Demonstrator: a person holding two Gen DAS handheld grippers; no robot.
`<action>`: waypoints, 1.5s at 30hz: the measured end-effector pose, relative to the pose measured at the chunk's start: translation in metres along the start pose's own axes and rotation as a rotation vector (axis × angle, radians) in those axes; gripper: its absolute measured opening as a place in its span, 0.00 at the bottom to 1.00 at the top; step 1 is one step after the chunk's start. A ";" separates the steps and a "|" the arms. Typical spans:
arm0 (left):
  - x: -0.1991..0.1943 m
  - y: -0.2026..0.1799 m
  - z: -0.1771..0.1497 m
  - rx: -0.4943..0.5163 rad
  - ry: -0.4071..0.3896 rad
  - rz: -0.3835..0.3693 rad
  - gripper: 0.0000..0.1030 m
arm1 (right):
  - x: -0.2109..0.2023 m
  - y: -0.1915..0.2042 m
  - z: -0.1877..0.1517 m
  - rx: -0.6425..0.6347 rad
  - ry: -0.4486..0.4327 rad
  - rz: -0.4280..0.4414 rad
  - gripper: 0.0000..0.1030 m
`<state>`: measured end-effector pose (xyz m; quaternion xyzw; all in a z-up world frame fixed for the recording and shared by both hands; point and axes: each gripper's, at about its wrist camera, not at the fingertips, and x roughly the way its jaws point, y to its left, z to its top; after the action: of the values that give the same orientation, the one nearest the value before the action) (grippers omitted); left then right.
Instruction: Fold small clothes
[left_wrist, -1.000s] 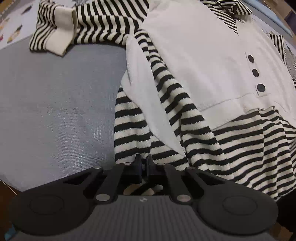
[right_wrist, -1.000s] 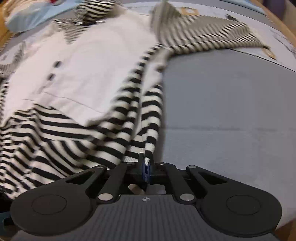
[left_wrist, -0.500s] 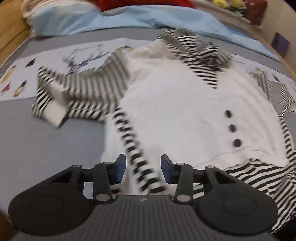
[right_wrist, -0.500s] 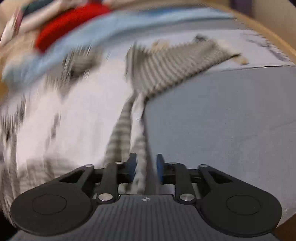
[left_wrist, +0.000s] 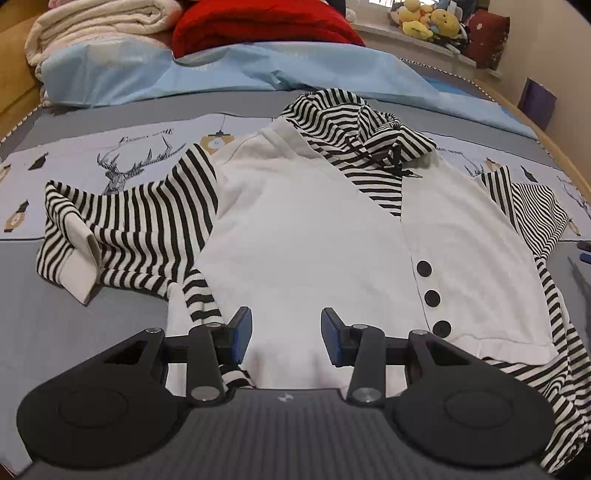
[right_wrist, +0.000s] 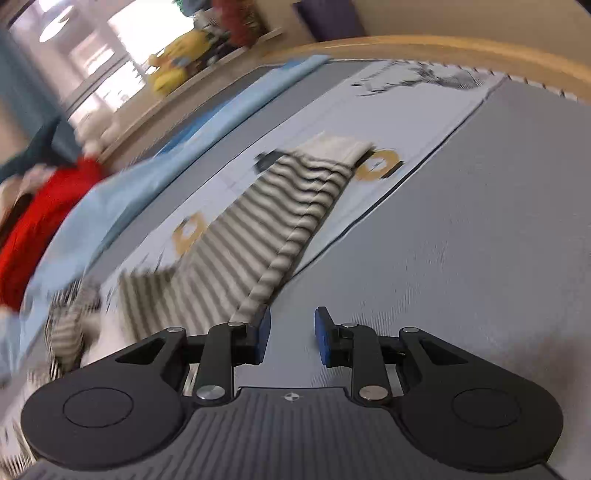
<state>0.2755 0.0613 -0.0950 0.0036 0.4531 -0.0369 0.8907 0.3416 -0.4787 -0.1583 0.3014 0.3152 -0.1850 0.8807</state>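
Two grippers are seen, each from its own wrist camera. The left gripper (left_wrist: 286, 334) has its blue pads apart and nothing is pinched between them; it hangs over the lower white part of the hooded top (left_wrist: 314, 236). This small garment lies spread on the grey bed cover (left_wrist: 55, 317), filling the middle of the left view, with the striped hood (left_wrist: 354, 122) toward the top. Three black buttons (left_wrist: 432, 297) run down at the right of centre. One striped sleeve (left_wrist: 122, 236) reaches to the left and its white cuff is folded back. A blue blanket (left_wrist: 147, 70) and a red cloth (left_wrist: 258, 26) lie across the top. The right gripper (right_wrist: 291, 338) also has its pads apart and empty, over bare grey cover. The right view is blurred; the other sleeve (right_wrist: 280, 218) lies from centre to lower left, just beside the left pad.
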 end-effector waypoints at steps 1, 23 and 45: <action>0.002 -0.001 0.001 0.002 0.002 0.000 0.44 | 0.013 -0.005 0.006 0.029 -0.004 0.006 0.27; 0.030 -0.019 0.013 0.052 0.037 0.028 0.44 | 0.145 -0.055 0.079 0.282 -0.268 0.054 0.04; 0.025 -0.017 0.014 0.064 0.012 -0.006 0.44 | 0.085 -0.127 0.096 0.363 -0.407 -0.254 0.16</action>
<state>0.3004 0.0426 -0.1069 0.0309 0.4572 -0.0539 0.8872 0.3808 -0.6477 -0.2075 0.3688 0.1293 -0.4034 0.8274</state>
